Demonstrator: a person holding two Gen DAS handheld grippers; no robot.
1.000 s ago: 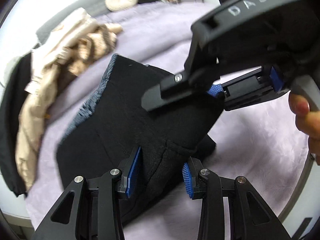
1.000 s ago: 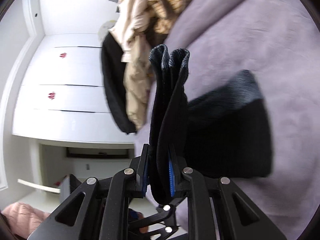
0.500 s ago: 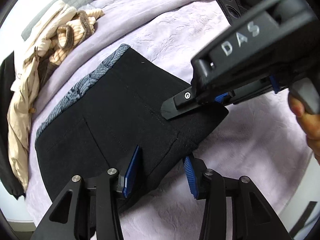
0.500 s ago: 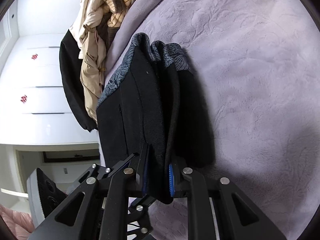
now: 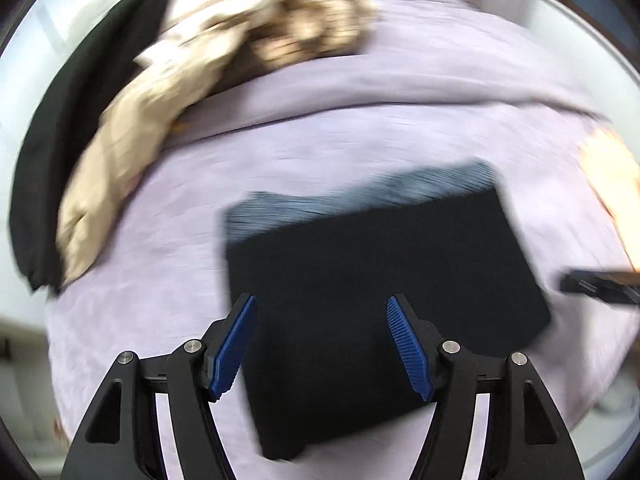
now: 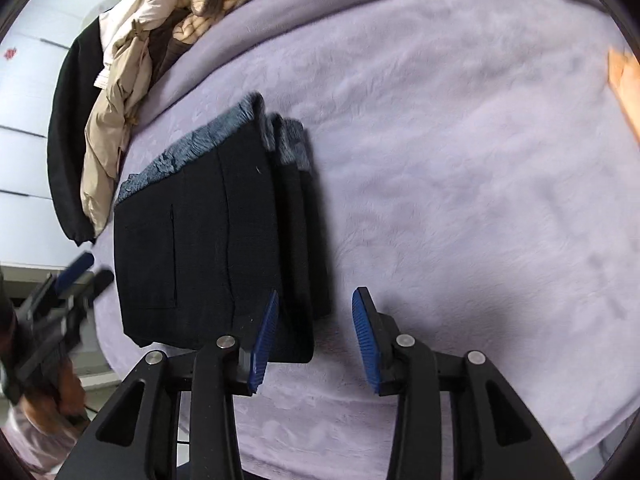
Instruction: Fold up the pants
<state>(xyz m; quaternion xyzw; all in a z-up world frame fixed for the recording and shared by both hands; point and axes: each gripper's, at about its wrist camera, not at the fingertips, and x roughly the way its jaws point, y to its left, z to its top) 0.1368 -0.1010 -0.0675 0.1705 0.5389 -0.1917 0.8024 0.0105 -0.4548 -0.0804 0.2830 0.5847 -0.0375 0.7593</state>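
black pants with a grey patterned waistband (image 6: pixel 200 240) lie folded into a compact rectangle on the lilac bedspread (image 6: pixel 460 160); left gripper (image 5: pixel 320 344) and right gripper (image 6: pixel 312 336) are opening, nothing clamped; heaped clothes (image 6: pixel 132 60) at ten o'clock; folding looks essentially done

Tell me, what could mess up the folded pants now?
1. The right gripper is opening right at the near corner of the folded pants; one pad could snag that corner as it leaves and flip the layers open.
2. The stacked layers look a bit uneven at the patterned waistband, so the fold may slump on the soft purple blanket.
3. The left gripper is opening just above the pants and could drag them.
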